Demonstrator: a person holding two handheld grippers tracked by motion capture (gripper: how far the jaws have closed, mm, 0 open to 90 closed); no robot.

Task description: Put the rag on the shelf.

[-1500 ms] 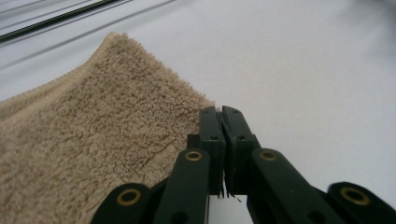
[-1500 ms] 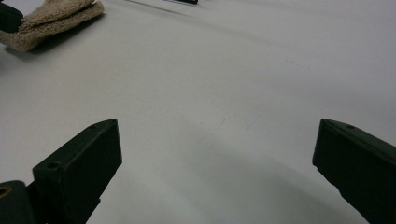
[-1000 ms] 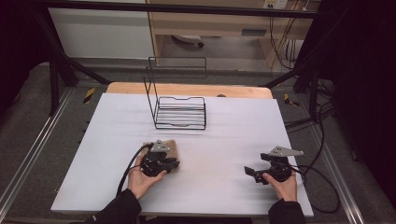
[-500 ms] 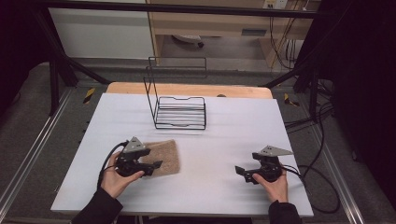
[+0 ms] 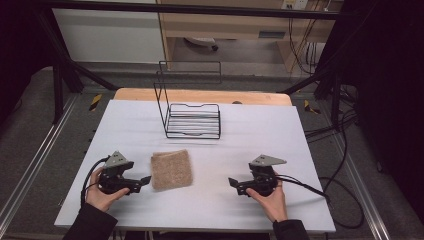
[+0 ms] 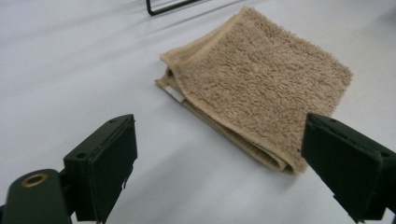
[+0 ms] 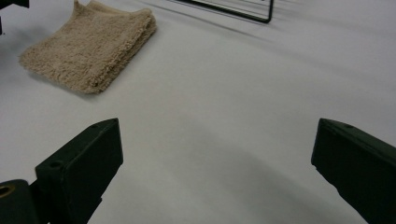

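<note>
A folded tan towel [image 5: 172, 169] lies flat on the white table, also close up in the left gripper view [image 6: 261, 88] and at the upper left of the right gripper view [image 7: 93, 42]. My left gripper [image 5: 144, 181] rests just left of the towel, jaws wide open and empty [image 6: 224, 168], pointing at the towel's near edge without touching it. My right gripper [image 5: 234, 184] sits at the table's right front, open and empty [image 7: 215, 172], pointing left toward the towel across bare table.
A black wire rack [image 5: 192, 117] stands at the back middle of the white table [image 5: 280, 130], its base bar in the gripper views [image 6: 168, 5] [image 7: 243, 11]. Cables trail from both grippers. Dark floor and frame rails surround the table.
My left gripper let go of the towel and drew back left, leaving it flat on the table. My right gripper slid left and toward the front edge.
</note>
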